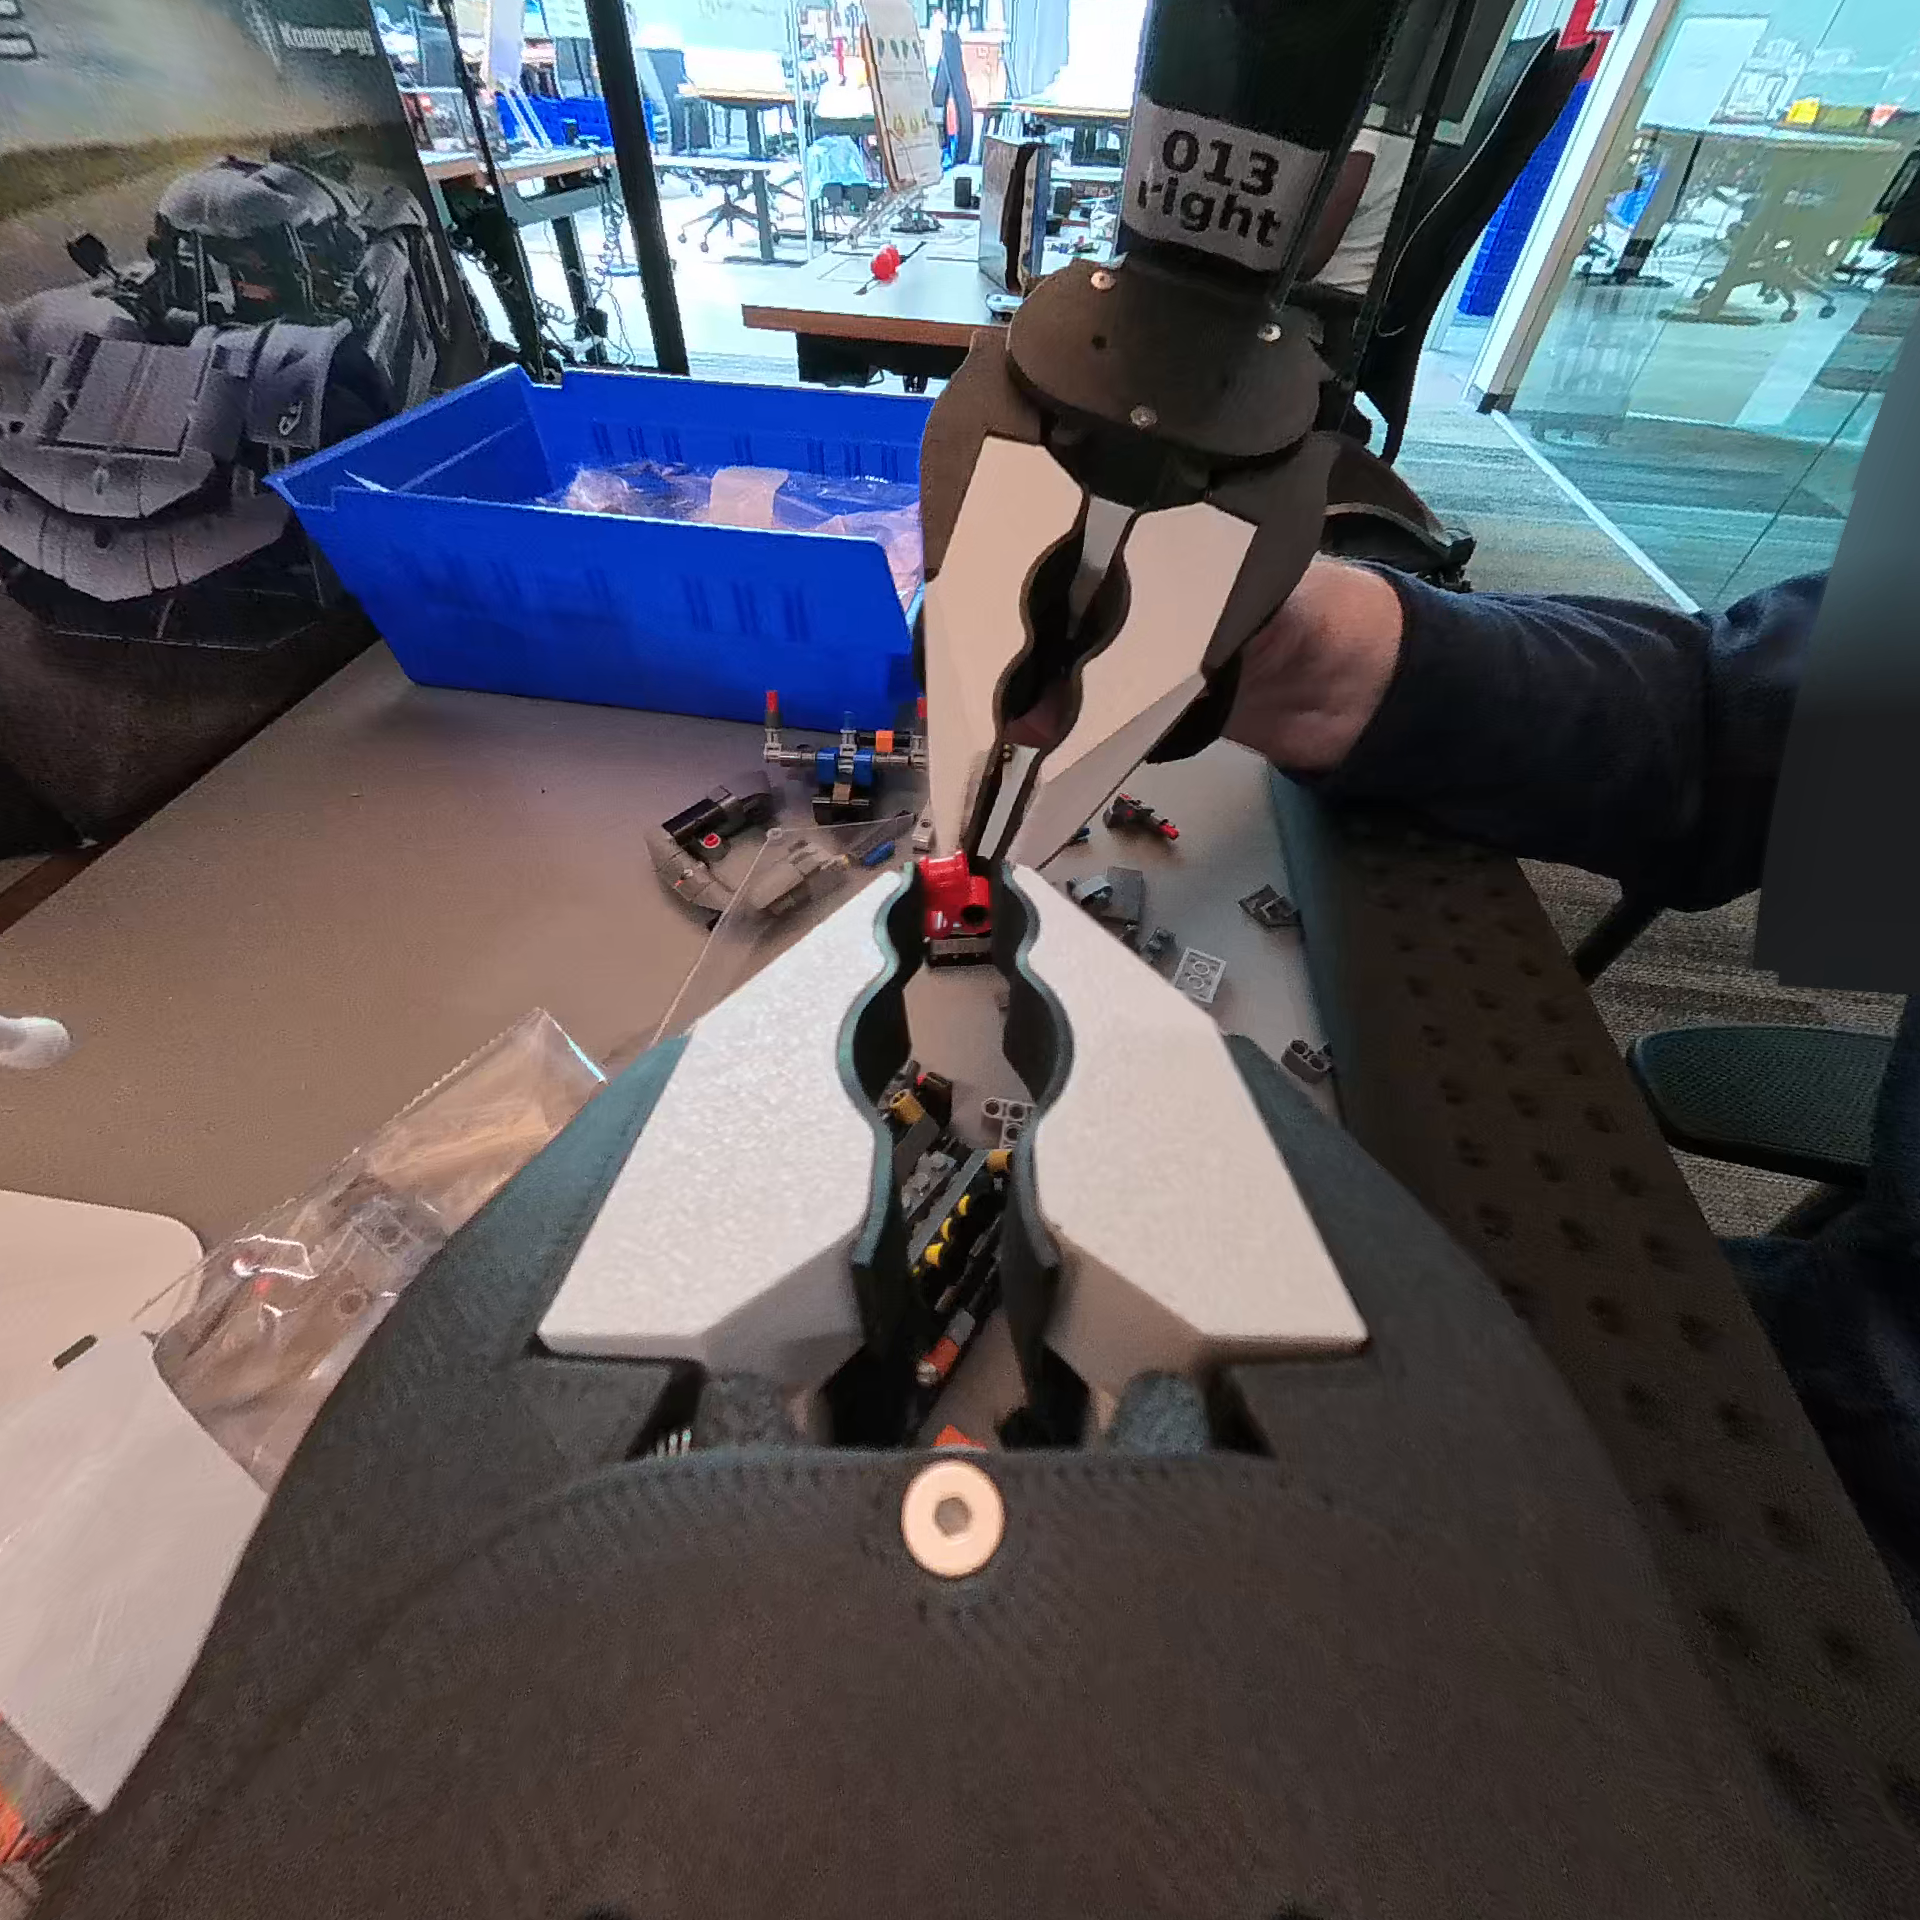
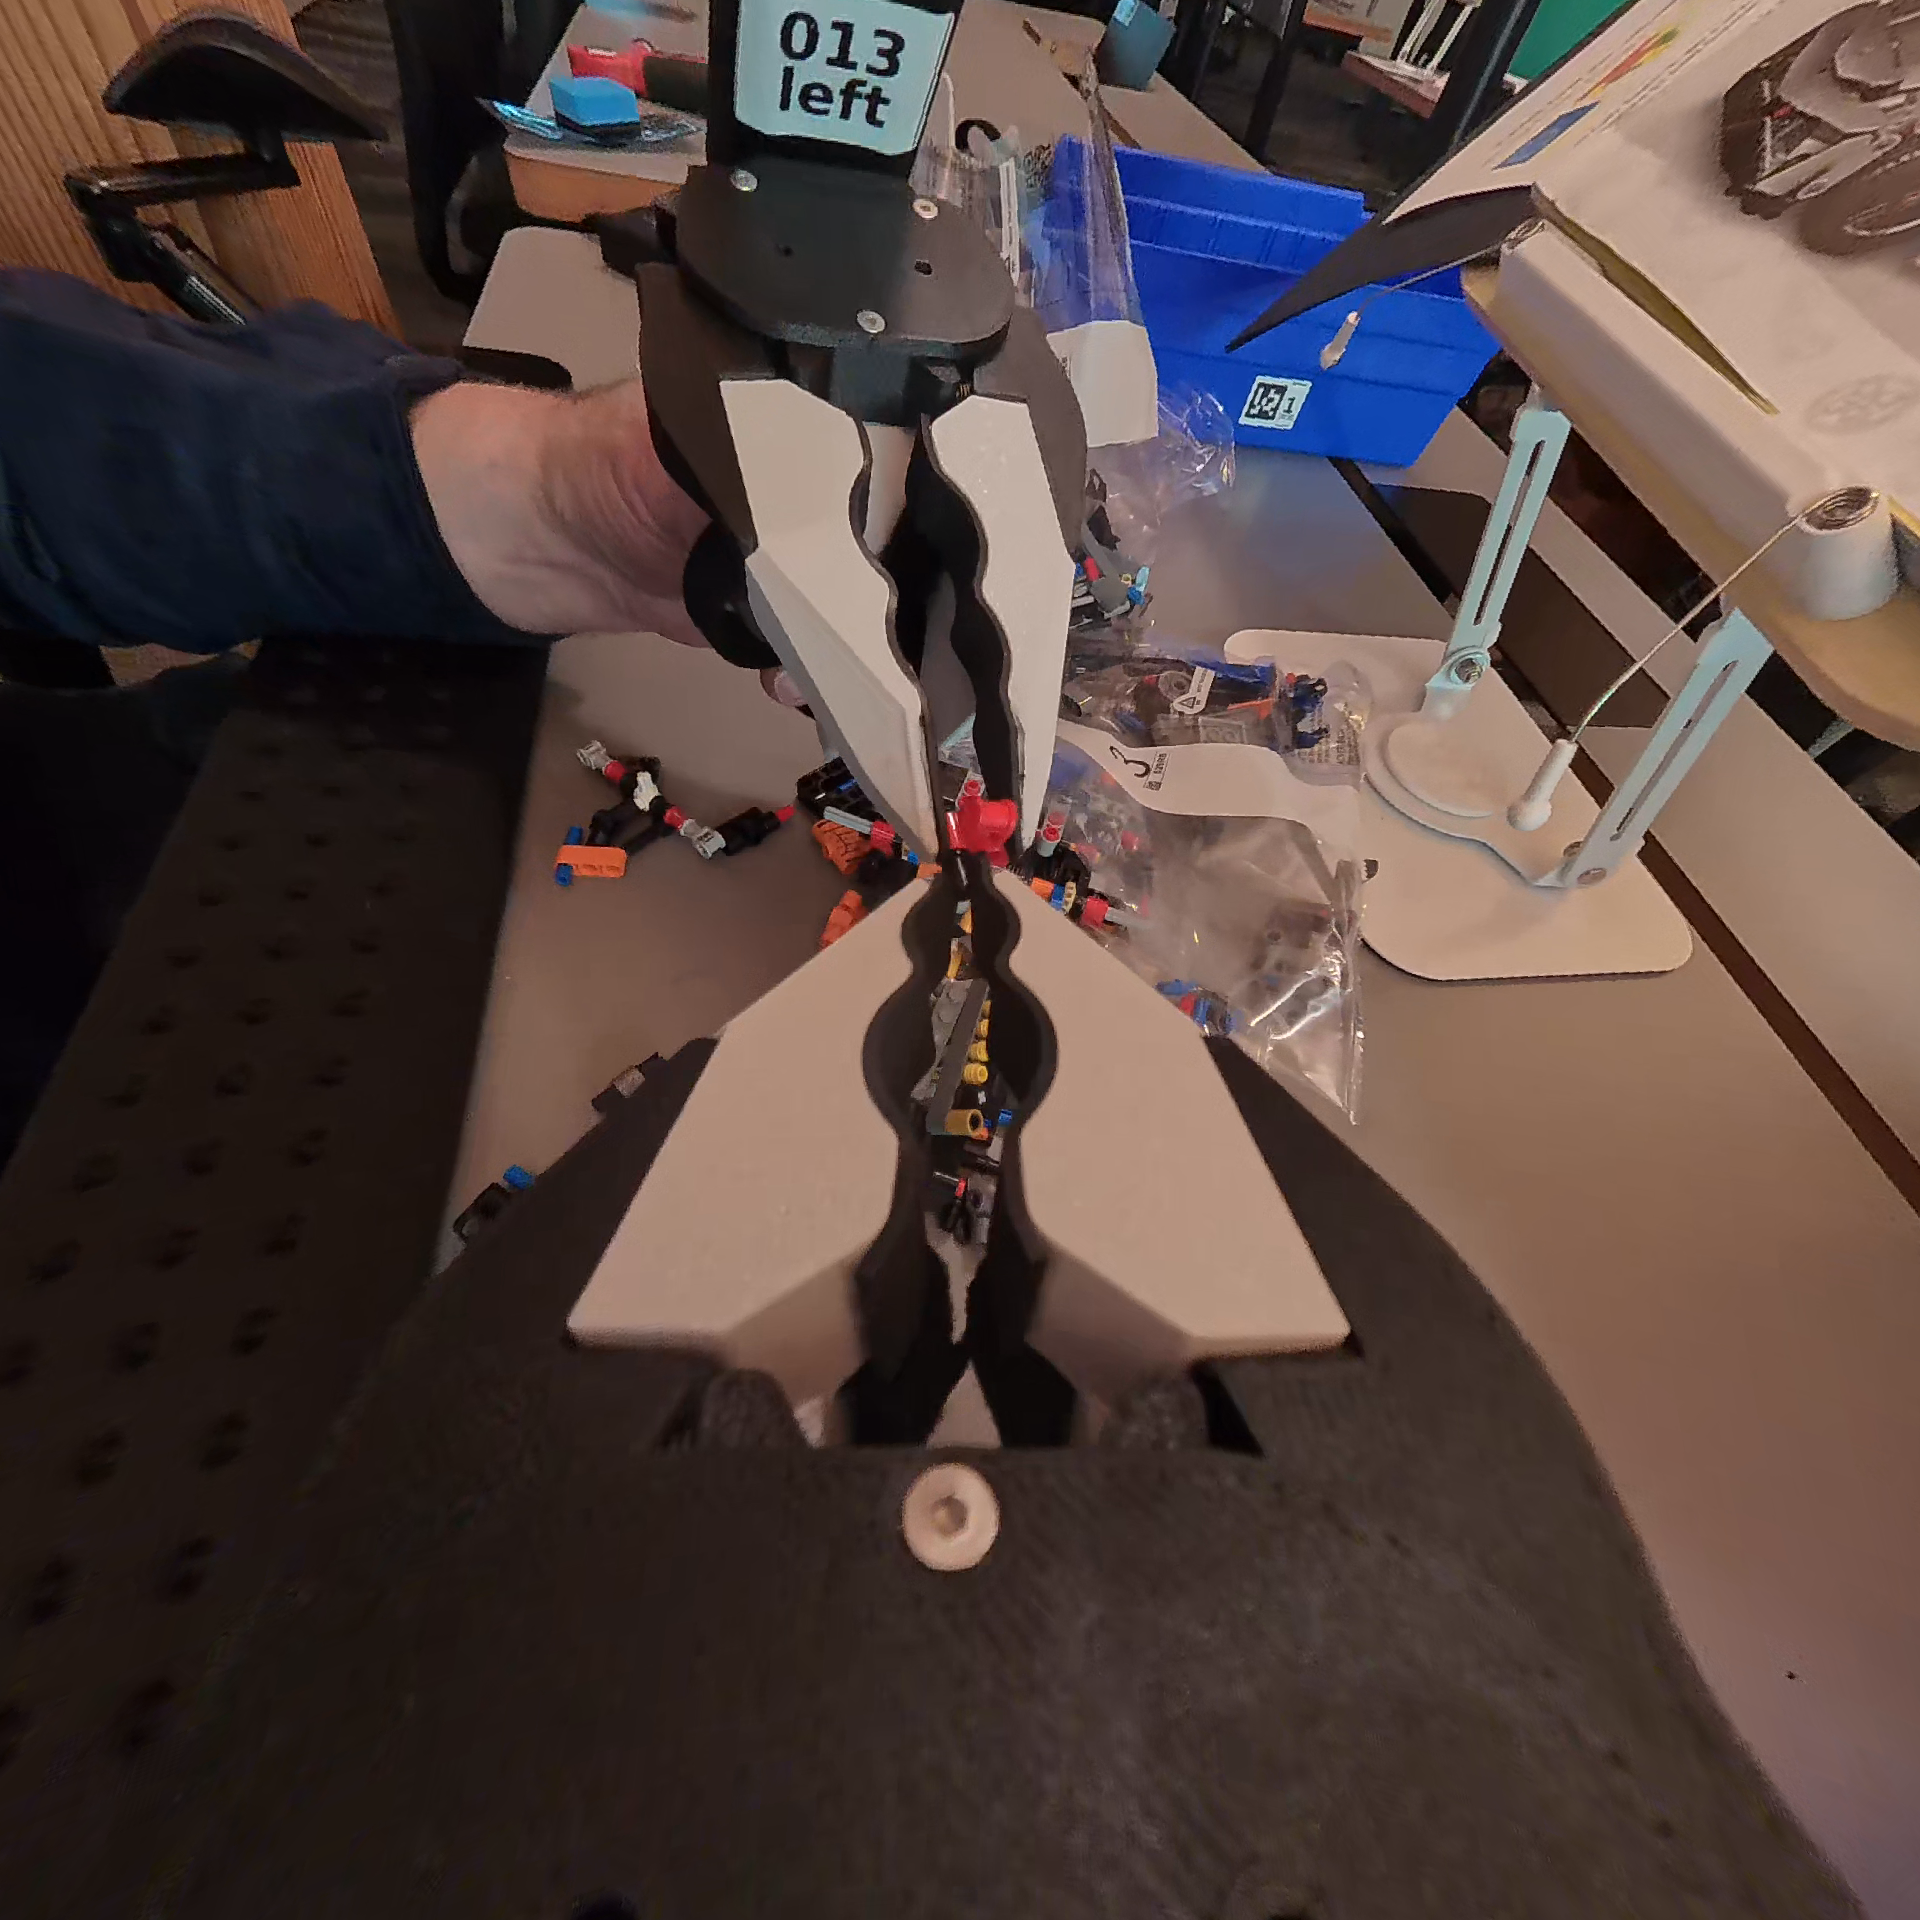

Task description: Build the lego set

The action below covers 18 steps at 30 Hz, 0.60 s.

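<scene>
- Red lego piece (image 1: 954,891): held in the air above the grey table (image 1: 343,935), at the centre of both wrist views; a small black part sits just under it at 6 o'clock.
- Your left gripper (image 1: 956,894): clenched on the red lego piece, its two fingertips pressing the piece from 9 and 3 o'clock. In the right wrist view this gripper (image 2: 971,831) comes down from 12 o'clock with the piece (image 2: 982,823) at its tips.
- Your right gripper (image 2: 961,883): jaws drawn nearly together, tip to tip with the left one; whether it grips a small dark part there, you cannot tell. In the left wrist view it (image 1: 987,847) descends from 12 o'clock onto the piece.
- Your hands (image 1: 1309,665) (image 2: 561,520): each wraps a gripper handle, in a dark blue sleeve.
- Loose lego parts (image 2: 665,821): scattered on the table below the tips.
- Clear bags of parts (image 2: 1226,862): at 3 o'clock in the right wrist view.
- Blue bin (image 1: 582,540): at 11 o'clock in the left wrist view, holding more bags.
- White stand (image 2: 1538,831): at 3 o'clock, carrying the open booklet (image 2: 1714,208).
</scene>
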### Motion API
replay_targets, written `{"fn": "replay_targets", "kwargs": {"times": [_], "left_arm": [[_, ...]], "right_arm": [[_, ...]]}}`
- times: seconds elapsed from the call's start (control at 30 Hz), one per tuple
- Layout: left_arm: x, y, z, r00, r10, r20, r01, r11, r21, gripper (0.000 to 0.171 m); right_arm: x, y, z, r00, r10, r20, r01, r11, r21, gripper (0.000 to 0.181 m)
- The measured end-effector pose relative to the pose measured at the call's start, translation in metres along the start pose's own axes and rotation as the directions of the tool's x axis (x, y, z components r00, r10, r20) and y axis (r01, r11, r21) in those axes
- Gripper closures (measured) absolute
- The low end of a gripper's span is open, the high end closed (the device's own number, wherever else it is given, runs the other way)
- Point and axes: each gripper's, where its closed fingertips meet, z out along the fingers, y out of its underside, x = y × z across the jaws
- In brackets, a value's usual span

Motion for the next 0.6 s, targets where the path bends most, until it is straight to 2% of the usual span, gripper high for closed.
{"fn": "replay_targets", "kwargs": {"times": [0.13,0.23,0.27,0.33,0.47,0.6], "left_arm": [[0.000,0.000,-0.003,1.000,-0.017,-0.010,0.017,1.000,-0.002,0.166],[-0.016,-0.013,-0.033,0.998,-0.048,0.045,0.044,0.995,0.087,0.167],[-0.018,-0.016,-0.039,0.997,-0.053,0.053,0.047,0.993,0.109,0.167],[-0.021,-0.011,-0.035,0.996,-0.054,0.066,0.048,0.995,0.085,0.167],[-0.012,-0.001,-0.015,0.999,-0.044,0.024,0.043,0.999,0.025,0.167],[-0.012,0.003,-0.009,0.998,-0.059,0.016,0.058,0.998,0.018,0.167]], "right_arm": [[-0.002,0.002,0.000,1.000,-0.004,0.011,0.004,1.000,-0.006,0.181],[0.019,0.011,-0.016,0.998,0.015,-0.068,-0.017,0.999,-0.029,0.181],[0.025,0.009,-0.025,0.996,0.043,-0.074,-0.043,0.999,0.002,0.181],[0.029,0.005,-0.032,0.995,0.075,-0.066,-0.073,0.996,0.042,0.181],[0.014,0.009,-0.013,0.999,0.033,-0.023,-0.034,0.999,-0.011,0.181],[0.001,0.009,-0.003,0.997,0.046,0.055,-0.046,0.999,0.001,0.180]]}}
